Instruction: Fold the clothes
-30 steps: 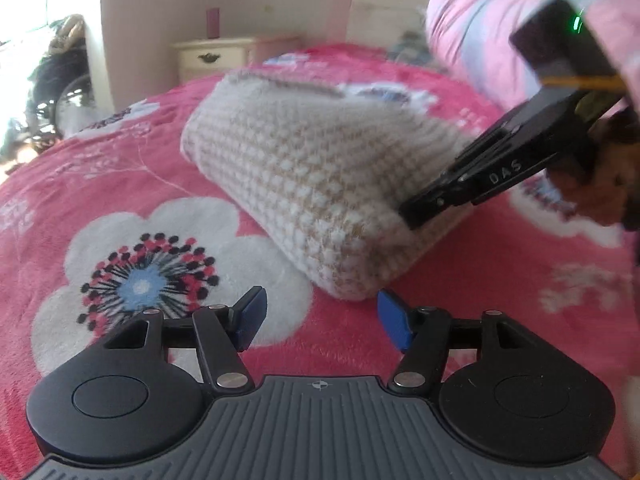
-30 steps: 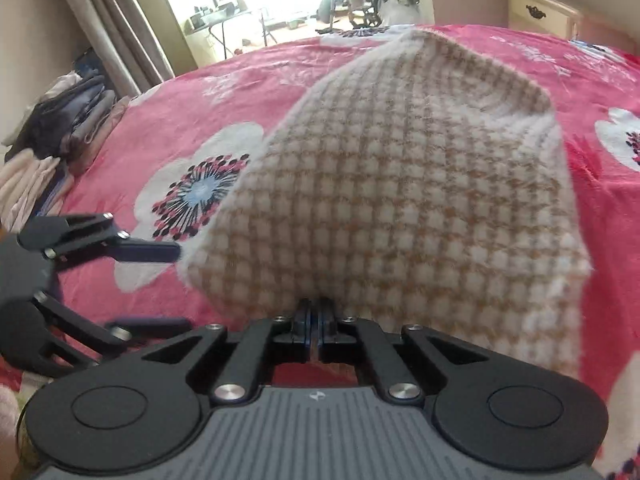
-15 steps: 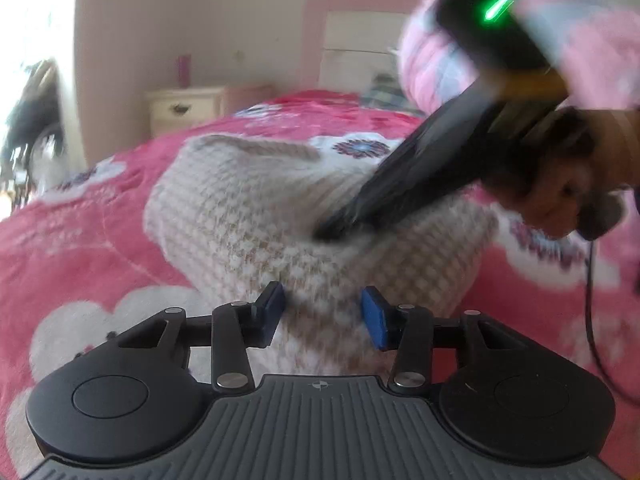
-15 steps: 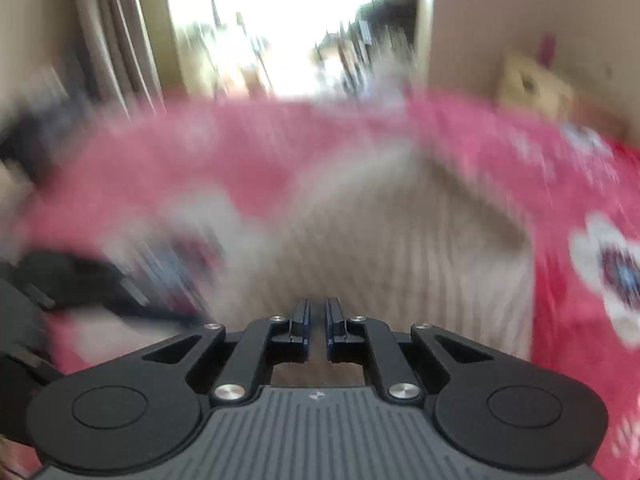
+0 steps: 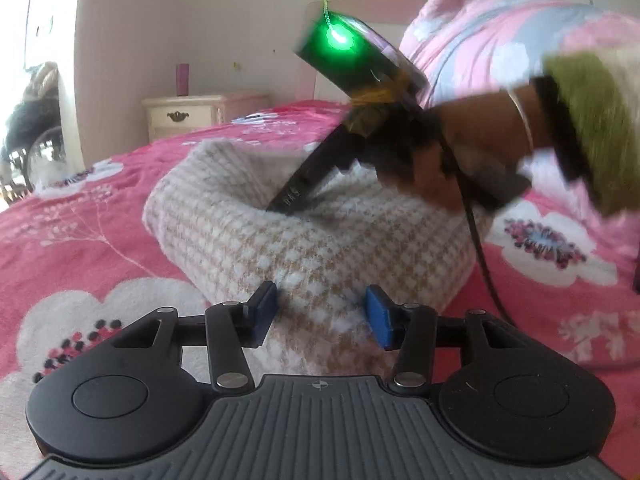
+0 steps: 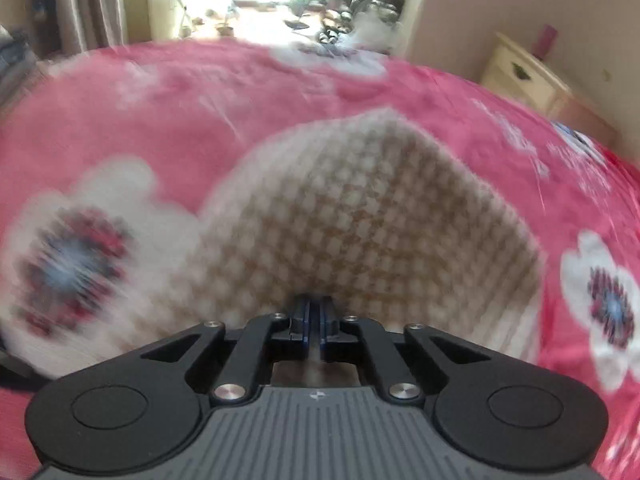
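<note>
A: Start at the left gripper (image 5: 320,316). How does it stand?

B: Its jaws are parted, having just been opening a little, and the near corner of the folded garment (image 5: 320,232) sits between the blue pads (image 5: 378,316). The weave bulges between them, but I cannot tell whether the pads press on it.

A: And the right gripper (image 6: 314,320)?

B: Clenched, pads together, its tip against the top of the garment. In the left wrist view it comes down at a slant from upper right, a green light on its housing, and the tip dents the fabric. Whether any cloth is pinched I cannot tell.

A: The hand behind it?

B: The person's right hand (image 5: 460,152) wraps the handle above the garment, a green cuff (image 5: 580,128) at the wrist and a black cable hanging down beside it.

A: Which way does the garment run?

B: It lies on the bed (image 5: 100,240) as a thick folded block, its long axis running from the left gripper away toward the nightstand (image 5: 188,114).

A: How does it look?

B: Fuzzy knit, cream with a small tan houndstooth check, edges rounded. The blanket under it is pink with white flowers.
</note>
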A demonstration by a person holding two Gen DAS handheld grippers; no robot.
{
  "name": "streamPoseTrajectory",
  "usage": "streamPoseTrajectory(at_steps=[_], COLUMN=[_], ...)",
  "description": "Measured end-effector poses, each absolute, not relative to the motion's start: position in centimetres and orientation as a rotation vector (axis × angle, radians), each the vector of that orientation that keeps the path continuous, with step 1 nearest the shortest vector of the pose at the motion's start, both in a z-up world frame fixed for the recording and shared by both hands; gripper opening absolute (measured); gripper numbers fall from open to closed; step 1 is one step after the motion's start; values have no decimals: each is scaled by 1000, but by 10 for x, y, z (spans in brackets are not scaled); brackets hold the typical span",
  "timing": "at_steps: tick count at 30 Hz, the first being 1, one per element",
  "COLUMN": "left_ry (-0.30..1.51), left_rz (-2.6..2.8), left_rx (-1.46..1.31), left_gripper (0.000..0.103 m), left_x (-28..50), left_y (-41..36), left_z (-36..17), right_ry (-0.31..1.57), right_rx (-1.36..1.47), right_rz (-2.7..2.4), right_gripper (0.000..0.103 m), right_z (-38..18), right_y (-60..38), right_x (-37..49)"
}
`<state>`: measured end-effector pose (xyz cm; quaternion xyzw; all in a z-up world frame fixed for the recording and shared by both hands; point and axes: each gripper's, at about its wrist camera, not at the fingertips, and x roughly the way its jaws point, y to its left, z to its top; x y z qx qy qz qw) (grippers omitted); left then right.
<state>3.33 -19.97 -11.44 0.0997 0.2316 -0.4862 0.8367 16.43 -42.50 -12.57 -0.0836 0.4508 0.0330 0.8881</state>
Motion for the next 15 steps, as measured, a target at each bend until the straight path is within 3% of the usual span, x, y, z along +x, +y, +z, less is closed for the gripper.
streamPoseTrajectory(at_steps=[3, 7, 12, 15], left_ry=[480, 480, 464, 467], left_rz=[-1022, -1024, -1023, -1032], left_rx=[215, 198, 184, 179], left_gripper=[51, 52, 53, 53], left_x=[30, 31, 33, 32], left_y=[-200, -198, -198, -197], left_z=[-117, -119, -121, -121], right_ry=[964, 833, 913, 960], right_rx=[-117, -175, 10, -8], right_rz=[55, 104, 63, 42], right_gripper=[6, 6, 2, 3], right_z=[-89, -50, -124, -101], right_y=[-425, -409, -441, -433], right_x=[175, 200, 251, 257])
